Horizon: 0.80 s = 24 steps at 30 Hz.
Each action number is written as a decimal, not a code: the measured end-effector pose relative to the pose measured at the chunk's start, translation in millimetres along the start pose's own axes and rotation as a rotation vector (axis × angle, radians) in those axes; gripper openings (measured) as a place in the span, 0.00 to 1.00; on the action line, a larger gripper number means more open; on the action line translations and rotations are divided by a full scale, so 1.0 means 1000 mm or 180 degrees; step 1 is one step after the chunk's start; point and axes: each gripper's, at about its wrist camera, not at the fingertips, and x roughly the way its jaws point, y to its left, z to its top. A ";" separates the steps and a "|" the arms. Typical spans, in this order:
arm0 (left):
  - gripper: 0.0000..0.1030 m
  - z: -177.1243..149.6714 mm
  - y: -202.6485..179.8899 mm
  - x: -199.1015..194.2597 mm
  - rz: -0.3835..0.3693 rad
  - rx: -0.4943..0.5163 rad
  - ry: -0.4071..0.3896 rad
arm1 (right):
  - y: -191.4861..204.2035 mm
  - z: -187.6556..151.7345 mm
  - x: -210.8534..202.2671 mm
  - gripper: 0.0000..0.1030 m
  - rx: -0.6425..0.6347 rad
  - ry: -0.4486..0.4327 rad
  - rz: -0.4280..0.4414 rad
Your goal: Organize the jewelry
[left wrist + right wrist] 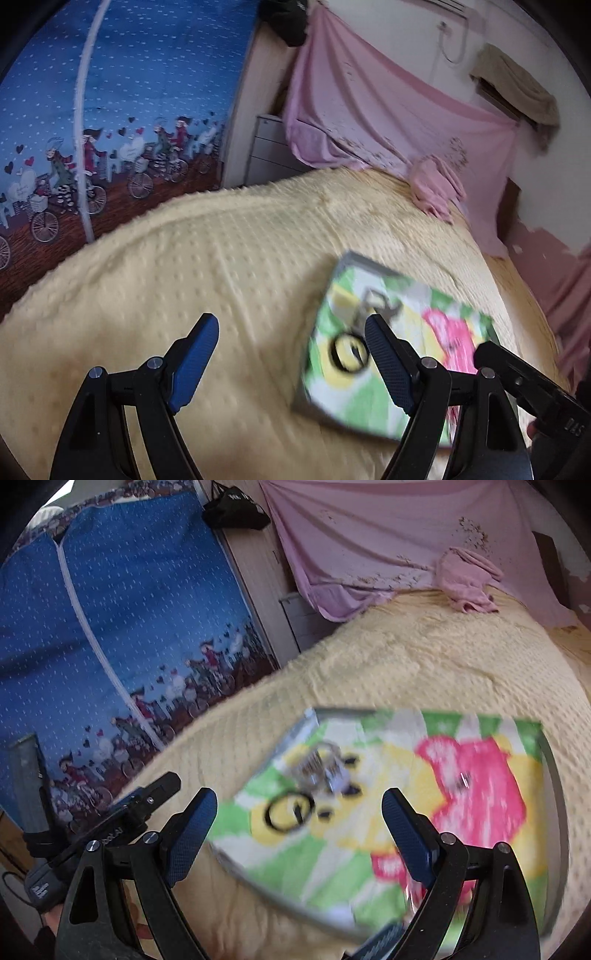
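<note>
A colourful cartoon cloth on a grey tray (552, 760) lies on the yellow bedspread (424, 664). On the cloth sit a blurred clear small organizer box (319, 770), a dark ring (286, 814) and a small silvery piece (464, 778). My right gripper (299, 825) is open and empty, hovering just before the ring and box. In the left wrist view the tray (354, 260) lies to the right, with the dark ring (349, 350) and a blurred grey shape (373, 301). My left gripper (291, 350) is open and empty over the bedspread (221, 258), its right finger overlapping the tray.
A blue zippered wardrobe cover (129, 92) stands at the left past the bed edge. A pink sheet (388, 103) hangs behind the bed, with a bunched pink cloth (436, 188) on the far bedspread. A white drawer unit (269, 147) stands between them. Both views are motion blurred.
</note>
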 end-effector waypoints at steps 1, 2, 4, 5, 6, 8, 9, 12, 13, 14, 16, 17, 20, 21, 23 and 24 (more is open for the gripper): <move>0.78 -0.006 -0.001 -0.004 -0.0060 0.0030 0.0021 | -0.004 -0.008 -0.006 0.85 0.0035 0.0001 -0.0063; 0.78 -0.013 -0.002 -0.008 -0.0105 0.0064 0.0032 | -0.009 -0.015 -0.012 0.85 0.0075 -0.0035 -0.0104; 0.78 -0.024 -0.004 -0.016 -0.0180 0.0144 0.0053 | -0.019 -0.029 -0.029 0.87 0.0167 -0.0155 -0.0180; 0.78 -0.030 -0.004 -0.019 -0.0203 0.0169 0.0068 | -0.025 -0.037 -0.039 0.88 0.0222 -0.0240 -0.0235; 0.78 -0.034 -0.004 -0.022 -0.0226 0.0170 0.0075 | -0.029 -0.044 -0.049 0.89 0.0280 -0.0315 -0.0276; 0.78 -0.044 -0.002 -0.028 -0.0332 0.0149 0.0119 | -0.037 -0.055 -0.066 0.89 0.0346 -0.0423 -0.0364; 0.78 -0.049 -0.001 -0.030 -0.0384 0.0132 0.0137 | -0.040 -0.060 -0.073 0.89 0.0374 -0.0451 -0.0396; 0.78 -0.065 -0.003 -0.040 -0.0573 0.0143 0.0164 | -0.050 -0.077 -0.098 0.89 0.0473 -0.0502 -0.0479; 0.78 -0.068 -0.005 -0.043 -0.0613 0.0160 0.0165 | -0.054 -0.083 -0.106 0.89 0.0485 -0.0529 -0.0528; 0.78 -0.073 -0.007 -0.046 -0.0674 0.0202 0.0178 | -0.056 -0.090 -0.114 0.89 0.0476 -0.0555 -0.0576; 0.78 -0.082 -0.012 -0.053 -0.0770 0.0275 0.0191 | -0.059 -0.103 -0.127 0.89 0.0435 -0.0560 -0.0703; 0.78 -0.087 -0.014 -0.057 -0.0798 0.0294 0.0197 | -0.061 -0.109 -0.133 0.89 0.0430 -0.0561 -0.0751; 0.78 -0.101 -0.012 -0.069 -0.0830 0.0270 0.0180 | -0.069 -0.128 -0.150 0.89 0.0487 -0.0559 -0.0871; 0.78 -0.105 -0.010 -0.072 -0.0833 0.0251 0.0179 | -0.071 -0.134 -0.155 0.89 0.0506 -0.0553 -0.0903; 0.78 -0.114 -0.008 -0.079 -0.0879 0.0219 0.0196 | -0.073 -0.148 -0.164 0.89 0.0499 -0.0523 -0.0985; 0.78 -0.118 -0.007 -0.083 -0.0899 0.0219 0.0216 | -0.073 -0.151 -0.166 0.89 0.0499 -0.0508 -0.1010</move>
